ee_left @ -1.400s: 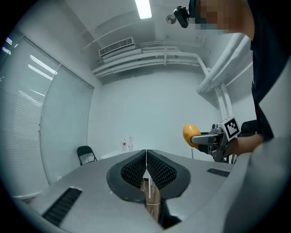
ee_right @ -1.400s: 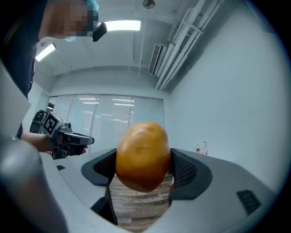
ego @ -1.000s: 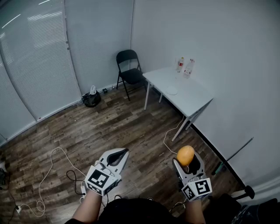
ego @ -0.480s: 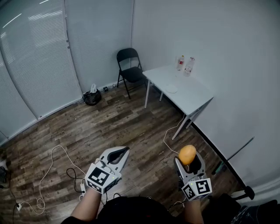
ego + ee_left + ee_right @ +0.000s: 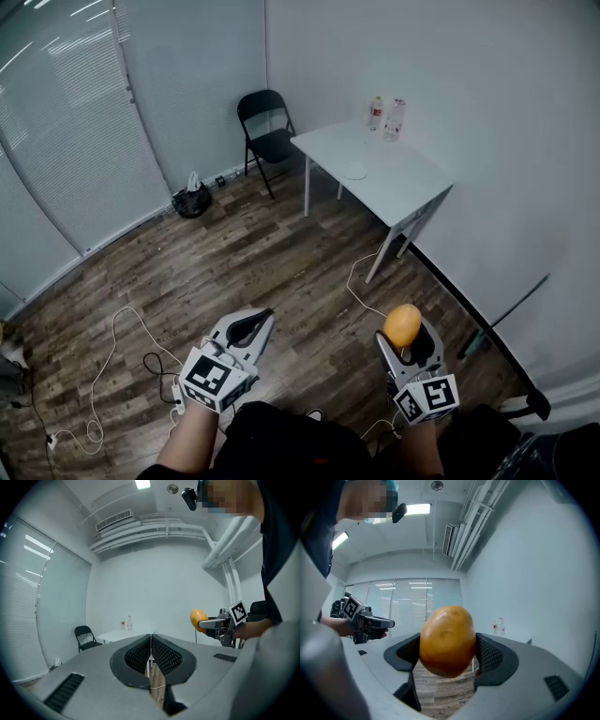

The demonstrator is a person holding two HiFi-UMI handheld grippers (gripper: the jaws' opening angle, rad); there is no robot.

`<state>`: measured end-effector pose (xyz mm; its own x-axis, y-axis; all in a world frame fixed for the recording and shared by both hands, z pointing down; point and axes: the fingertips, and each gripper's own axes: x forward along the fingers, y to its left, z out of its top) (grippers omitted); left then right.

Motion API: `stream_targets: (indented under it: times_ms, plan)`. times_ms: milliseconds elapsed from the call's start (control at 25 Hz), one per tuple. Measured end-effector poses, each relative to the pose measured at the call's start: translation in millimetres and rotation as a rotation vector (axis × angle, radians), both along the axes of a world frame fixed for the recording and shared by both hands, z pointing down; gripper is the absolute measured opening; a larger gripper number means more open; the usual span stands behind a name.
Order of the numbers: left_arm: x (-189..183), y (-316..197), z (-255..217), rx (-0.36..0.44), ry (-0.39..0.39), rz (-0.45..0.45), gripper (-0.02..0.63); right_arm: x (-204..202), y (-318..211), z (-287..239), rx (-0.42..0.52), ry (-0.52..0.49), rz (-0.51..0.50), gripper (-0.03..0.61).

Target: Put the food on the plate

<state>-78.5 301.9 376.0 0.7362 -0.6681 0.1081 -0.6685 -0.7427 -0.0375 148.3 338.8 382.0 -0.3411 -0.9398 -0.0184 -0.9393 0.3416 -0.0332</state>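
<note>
Right gripper (image 5: 403, 339), lower right of head view, clamps the fruit (image 5: 401, 324); the plate (image 5: 355, 171) sits on the table (image 5: 412, 192), upper centre, well apart. Left gripper view: left gripper (image 5: 151, 656) clenched, empty. Right gripper view: fruit bulges past the jaws (could slip while carried).

The food (image 5: 447, 639) looks smooth and faintly glossy, the right tool (image 5: 447, 649) matt plastic, the floor (image 5: 234, 267) wood.

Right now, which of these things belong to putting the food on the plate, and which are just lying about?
Part of the job:
- orange-yellow food item, clamped in the right gripper
- white plate on the white table

Just lying about:
- black folding chair
- two bottles on the table
- black bag
- floor cables
- left gripper, shut and empty
</note>
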Motion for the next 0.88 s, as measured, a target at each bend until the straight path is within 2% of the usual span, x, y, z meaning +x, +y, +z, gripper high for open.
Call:
stream_targets:
  times_ms: [400,640,880]
  plan:
    - [54.4,-16.5,1.6,-0.030,-0.013,0.038,0.023,44.5,-3.7,11.1,-0.004,-0.024,0.011,0.368]
    - [88.5,-49.5,7.1,-0.014,-0.011,0.109,0.023,80.1,-18.7,16.6,-0.019,-0.022,0.083,0.368]
    - [104.9,-96.9,11.1,-0.028,0.005,0.138,0.023,92.6,-60.8,19.2,-0.031,-0.011,0.110,0.368]
